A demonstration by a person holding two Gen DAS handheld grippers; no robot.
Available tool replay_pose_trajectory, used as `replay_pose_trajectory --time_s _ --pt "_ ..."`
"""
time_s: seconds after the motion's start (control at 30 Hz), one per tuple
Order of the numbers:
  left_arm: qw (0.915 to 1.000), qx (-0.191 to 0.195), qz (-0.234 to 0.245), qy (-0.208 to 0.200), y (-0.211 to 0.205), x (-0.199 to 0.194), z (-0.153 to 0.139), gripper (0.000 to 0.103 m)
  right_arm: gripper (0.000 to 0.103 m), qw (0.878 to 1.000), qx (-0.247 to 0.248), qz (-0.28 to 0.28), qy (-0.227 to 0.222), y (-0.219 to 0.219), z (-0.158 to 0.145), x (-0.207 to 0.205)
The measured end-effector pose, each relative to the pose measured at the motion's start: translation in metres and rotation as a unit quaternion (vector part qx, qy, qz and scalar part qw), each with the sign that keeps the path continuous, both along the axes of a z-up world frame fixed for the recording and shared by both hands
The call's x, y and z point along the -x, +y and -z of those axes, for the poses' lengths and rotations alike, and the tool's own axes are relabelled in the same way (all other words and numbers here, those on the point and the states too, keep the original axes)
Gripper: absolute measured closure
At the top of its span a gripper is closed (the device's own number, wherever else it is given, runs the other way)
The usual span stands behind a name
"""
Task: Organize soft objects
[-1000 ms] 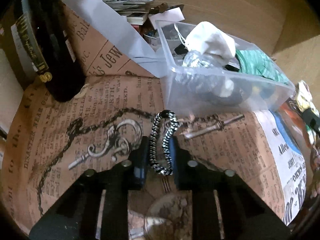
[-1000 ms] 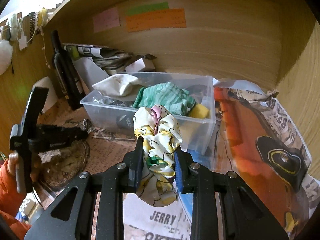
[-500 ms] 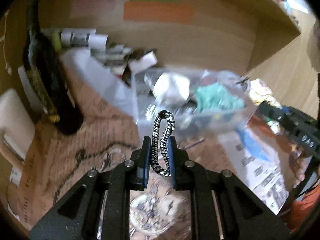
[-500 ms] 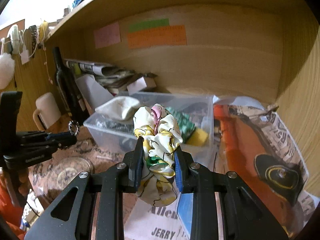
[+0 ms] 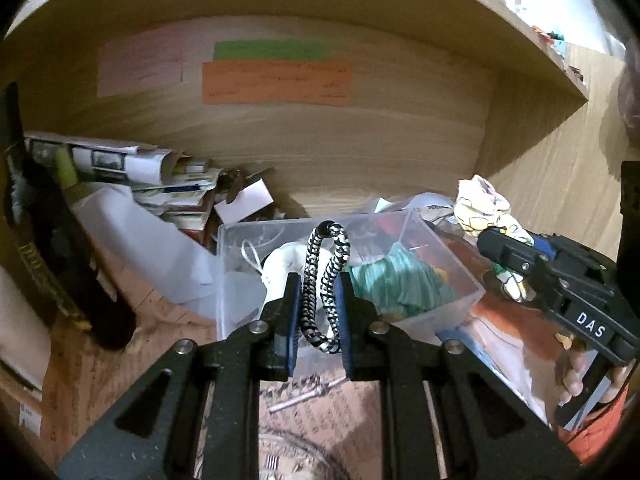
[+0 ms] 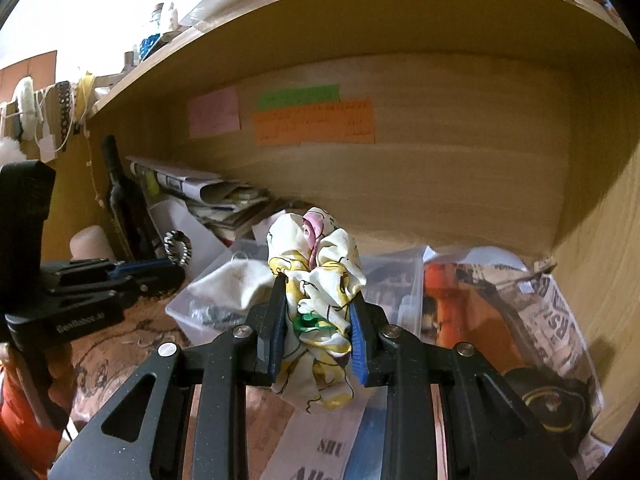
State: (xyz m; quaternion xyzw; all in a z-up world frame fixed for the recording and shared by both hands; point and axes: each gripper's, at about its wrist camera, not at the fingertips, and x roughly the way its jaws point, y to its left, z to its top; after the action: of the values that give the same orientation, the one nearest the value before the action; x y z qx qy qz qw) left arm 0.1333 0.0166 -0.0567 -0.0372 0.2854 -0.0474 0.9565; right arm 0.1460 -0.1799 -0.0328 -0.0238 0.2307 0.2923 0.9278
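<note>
Under the shelf [image 6: 400,20], both grippers carry loads above the bin [image 5: 440,264]: left gripper [image 5: 318,312] pinches 1 cord [image 5: 324,280], right gripper [image 6: 318,328] clamps 1 scrunchie [image 6: 320,276]; lower each well inside before releasing.

bin [image 5: 440,256] centre | bottle [image 5: 60,264] left of bin | papers [image 5: 172,192] behind bin

I read "DAS" on the right gripper [image 5: 505,245], "GenRobot.AI" on the left gripper [image 6: 170,268], and "SHU" and "Alle" on the newspaper [image 6: 320,448] under my right fingers.
</note>
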Motion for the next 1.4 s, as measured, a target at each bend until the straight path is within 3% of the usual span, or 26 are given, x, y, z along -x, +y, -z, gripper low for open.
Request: replay_pose_trajectory --time_s 0.27,0.4,0.5,0.57,0.6,0.8,1.1,1.4 --pt "0.9996 -0.01 0.003 0.028 -0.009 -0.039 0.018 0.087 0.077 0.999 0.011 -0.013 0.045 0.02 0.026 -0.032" --pt "0.998 -0.014 0.014 0.06 -0.013 -0.058 0.037 0.087 0.077 0.997 0.025 -0.021 0.07 0.029 0.043 -0.044" --pt "0.9962 -0.009 0.022 0.084 -0.012 -0.065 0.047 0.081 0.076 0.996 0.04 -0.022 0.079 0.033 0.052 -0.047" --pt "0.9956 -0.005 0.025 0.091 -0.012 -0.067 0.051 0.064 0.069 0.995 0.048 -0.024 0.081 0.035 0.055 -0.046" --pt "0.9956 -0.003 0.026 0.09 -0.012 -0.066 0.051 0.06 0.063 0.995 0.051 -0.024 0.081 0.035 0.056 -0.047" --pt "0.9963 0.005 0.022 0.083 -0.007 -0.058 0.048 0.049 0.041 0.996 0.049 -0.018 0.071 0.028 0.053 -0.043" --pt "0.9989 0.009 0.023 0.041 -0.006 -0.03 0.019 0.044 0.036 0.999 0.03 -0.017 0.035 0.021 0.027 -0.026" --pt "0.9985 0.006 0.007 -0.055 -0.004 0.019 -0.03 0.039 0.027 0.999 -0.01 -0.005 -0.045 -0.003 -0.021 0.015"
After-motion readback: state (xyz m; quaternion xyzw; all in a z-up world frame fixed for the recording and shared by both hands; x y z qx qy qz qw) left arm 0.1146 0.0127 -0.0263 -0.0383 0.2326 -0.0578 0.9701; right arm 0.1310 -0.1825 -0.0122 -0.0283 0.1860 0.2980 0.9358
